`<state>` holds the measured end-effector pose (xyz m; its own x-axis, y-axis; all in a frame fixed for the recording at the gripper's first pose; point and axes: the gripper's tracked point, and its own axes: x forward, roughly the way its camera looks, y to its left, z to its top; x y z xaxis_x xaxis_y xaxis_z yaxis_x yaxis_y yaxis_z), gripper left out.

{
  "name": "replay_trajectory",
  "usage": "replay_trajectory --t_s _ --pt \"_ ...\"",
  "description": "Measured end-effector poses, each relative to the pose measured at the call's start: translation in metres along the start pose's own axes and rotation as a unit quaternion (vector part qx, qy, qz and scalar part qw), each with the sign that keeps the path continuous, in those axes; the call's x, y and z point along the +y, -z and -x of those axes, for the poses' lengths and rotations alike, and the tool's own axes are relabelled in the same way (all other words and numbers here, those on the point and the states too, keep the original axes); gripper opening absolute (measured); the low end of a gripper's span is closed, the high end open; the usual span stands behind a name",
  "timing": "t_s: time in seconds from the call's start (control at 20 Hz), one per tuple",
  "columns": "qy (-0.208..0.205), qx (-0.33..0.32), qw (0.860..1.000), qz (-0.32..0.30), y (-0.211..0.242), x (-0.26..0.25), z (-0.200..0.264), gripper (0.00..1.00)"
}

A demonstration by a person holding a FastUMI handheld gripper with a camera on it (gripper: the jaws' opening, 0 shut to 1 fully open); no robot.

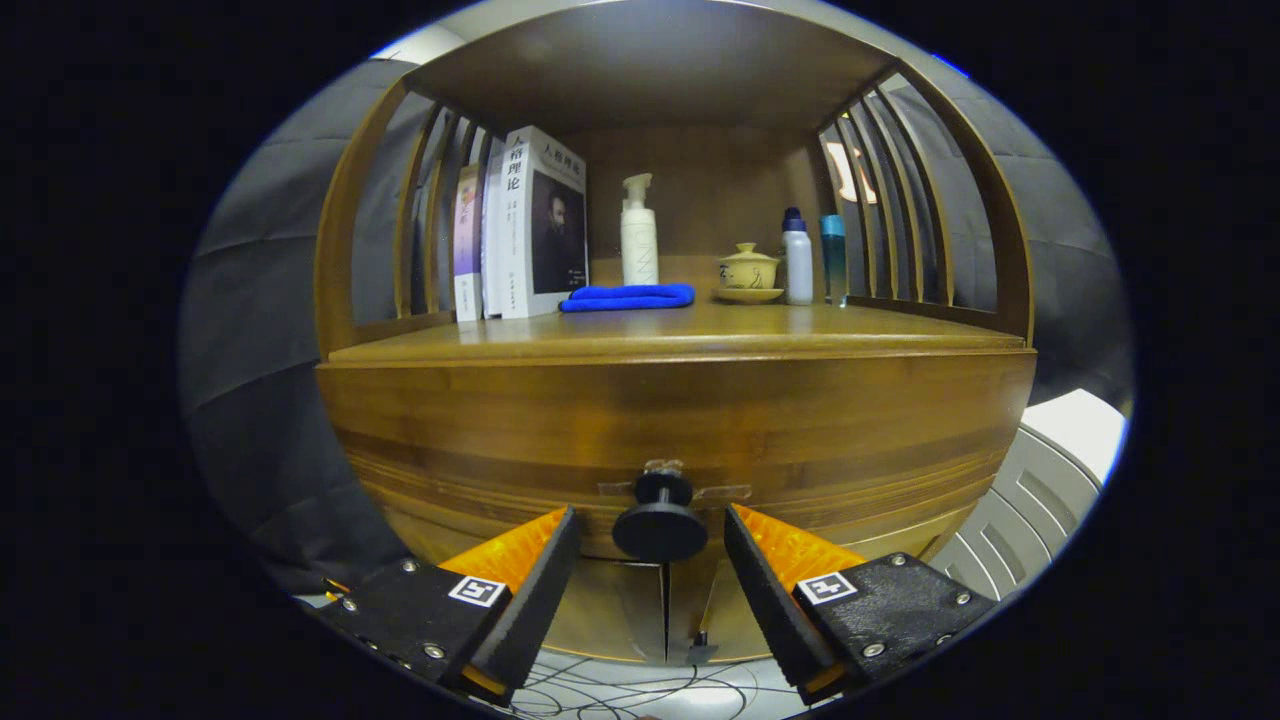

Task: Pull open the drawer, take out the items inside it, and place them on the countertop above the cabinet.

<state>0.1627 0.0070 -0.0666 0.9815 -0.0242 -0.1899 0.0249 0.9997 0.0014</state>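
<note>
Drawer knob (660,520) between the gripper's (652,545) parted fingers — untouched, drawer (680,430) closed.

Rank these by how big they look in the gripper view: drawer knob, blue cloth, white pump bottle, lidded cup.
1. Drawer knob, inflated by nearness, between the open gripper fingers.
2. Blue cloth and white pump bottle: about alike, one wide, one tall.
3. Lidded cup, smallest, on the countertop.

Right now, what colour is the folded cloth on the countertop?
Blue, clearest in the gripper view: folded cloth.
</note>
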Motion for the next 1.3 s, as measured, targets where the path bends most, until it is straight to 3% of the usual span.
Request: replay_trajectory --t_s 0.1,0.25,0.3,0.45,0.8,1.3 --pt "-0.004 0.001 1.0 -0.001 -0.003 0.001 -0.004 0.9" --pt "0.016 0.003 1.0 0.012 -0.004 -0.009 -0.003 0.71" --pt "-0.002 0.002 1.0 0.01 -0.004 0.0 -0.004 0.64" --pt "0.013 0.009 0.999 0.033 -0.003 -0.002 -0.003 0.44" --pt "0.01 0.012 0.999 0.045 -0.001 0.0 0.003 0.36" --pt "-0.01 0.018 0.999 0.033 0.013 0.0 0.06 0.36"
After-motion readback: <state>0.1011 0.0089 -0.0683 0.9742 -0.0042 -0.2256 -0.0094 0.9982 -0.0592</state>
